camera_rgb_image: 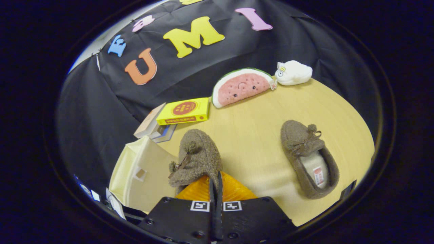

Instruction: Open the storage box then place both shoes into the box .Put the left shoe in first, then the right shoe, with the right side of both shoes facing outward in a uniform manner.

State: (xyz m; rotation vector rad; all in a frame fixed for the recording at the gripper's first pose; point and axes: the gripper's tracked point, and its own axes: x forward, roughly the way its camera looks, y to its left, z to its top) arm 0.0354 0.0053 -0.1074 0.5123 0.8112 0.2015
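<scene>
My gripper point(216, 179) is shut on the heel rim of a brown fuzzy shoe point(196, 154), both fingers pressed together on the fabric. This shoe hangs from the fingers with its toe pointing away, its bow and pompom on top. Just left of the held shoe is the cream storage box point(135, 171), with a small handle cut-out in its wall. I cannot tell how its lid stands. The second brown shoe point(307, 157) lies on the wooden table point(251, 135) to the right of the fingers, toe away, with its pale insole showing.
Beyond the held shoe a yellow carton point(184, 111) rests on a stack of books point(152, 128). A watermelon plush point(242, 86) and a white plush toy point(293, 73) lean against the back wall. The table's rounded edge curves past the right shoe.
</scene>
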